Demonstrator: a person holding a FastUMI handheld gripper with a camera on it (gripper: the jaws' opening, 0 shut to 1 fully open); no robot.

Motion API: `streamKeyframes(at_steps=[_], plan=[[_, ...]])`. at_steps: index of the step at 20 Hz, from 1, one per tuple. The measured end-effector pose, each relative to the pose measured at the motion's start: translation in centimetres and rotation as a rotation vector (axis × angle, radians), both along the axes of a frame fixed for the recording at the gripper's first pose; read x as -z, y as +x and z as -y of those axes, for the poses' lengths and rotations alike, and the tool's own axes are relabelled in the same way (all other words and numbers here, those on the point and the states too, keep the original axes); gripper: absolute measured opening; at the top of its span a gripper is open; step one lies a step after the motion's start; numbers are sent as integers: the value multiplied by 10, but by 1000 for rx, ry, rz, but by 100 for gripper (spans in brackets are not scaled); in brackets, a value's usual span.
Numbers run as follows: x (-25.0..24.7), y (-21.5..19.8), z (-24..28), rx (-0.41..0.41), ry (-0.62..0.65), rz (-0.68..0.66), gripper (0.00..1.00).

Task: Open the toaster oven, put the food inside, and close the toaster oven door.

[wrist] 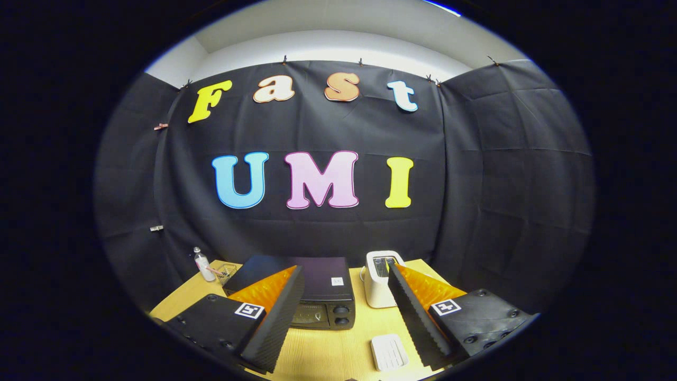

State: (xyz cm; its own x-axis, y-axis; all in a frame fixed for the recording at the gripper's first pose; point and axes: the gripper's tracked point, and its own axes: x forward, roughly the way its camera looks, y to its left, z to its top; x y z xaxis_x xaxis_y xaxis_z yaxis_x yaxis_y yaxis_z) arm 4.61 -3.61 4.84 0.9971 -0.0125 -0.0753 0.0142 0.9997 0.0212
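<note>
toaster oven (pixel 312 296): dark box, door closed | lies just beyond my gripper (pixel 346 301) fingers, toward the left one | jaws wide apart, holding nothing

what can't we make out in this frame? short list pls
- Toaster oven door, gripper view: the gripper's open left finger covers most of it, so open or closed is unclear.
- Food: the white ridged thing on the table between the fingers is too small to identify.
- Wire basket behind the oven: contents too small to tell.
- Bottle by the basket: too small to identify.
- White toaster: right finger hides its side.
</note>
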Motion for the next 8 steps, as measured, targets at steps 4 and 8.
streamKeyframes(at_steps=[4,8], plan=[[5,0,-4,-16,-4,-20,98],[1,7,-12,-41,21,-22,98]])
